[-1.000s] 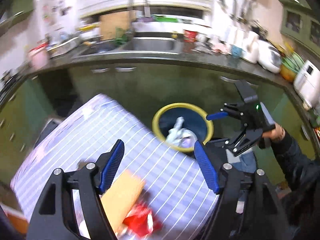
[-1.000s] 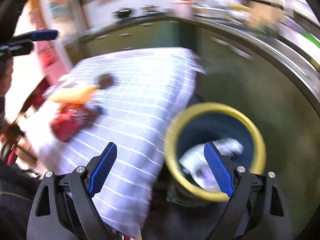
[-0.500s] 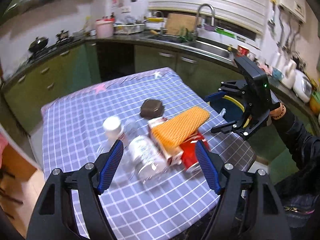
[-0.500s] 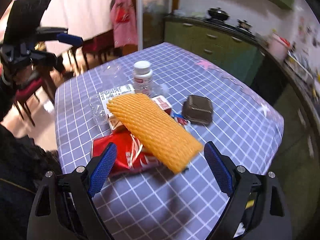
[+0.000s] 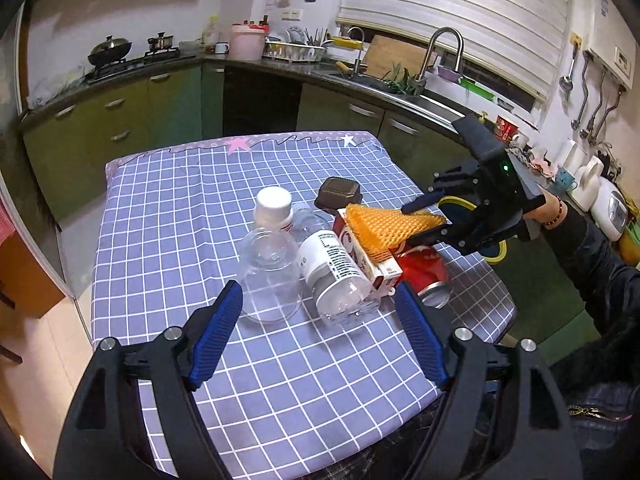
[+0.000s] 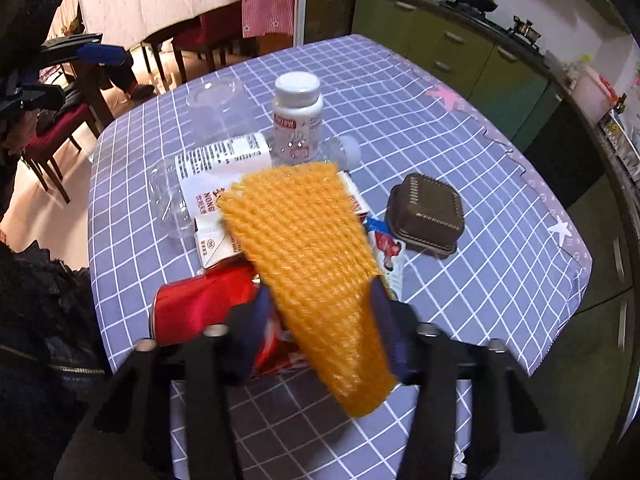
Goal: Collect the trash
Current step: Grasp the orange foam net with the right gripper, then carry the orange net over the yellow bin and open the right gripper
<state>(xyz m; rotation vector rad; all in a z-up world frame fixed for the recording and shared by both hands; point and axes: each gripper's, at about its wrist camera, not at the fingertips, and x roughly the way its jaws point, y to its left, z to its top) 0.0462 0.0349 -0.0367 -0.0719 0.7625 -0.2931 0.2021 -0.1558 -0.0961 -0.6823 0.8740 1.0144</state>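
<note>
Right hand-held gripper (image 6: 320, 312) clamps the orange foam net (image 6: 308, 256); left hand-held gripper (image 5: 320, 336) gapes empty; bottles, can, carton remain mid-frame.

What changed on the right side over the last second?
The right gripper swung from over the trash bin to the table and its jaws closed on the orange foam net. The left gripper stayed open, now facing the pile. The bottles, the red can and the brown tray have not moved.
</note>
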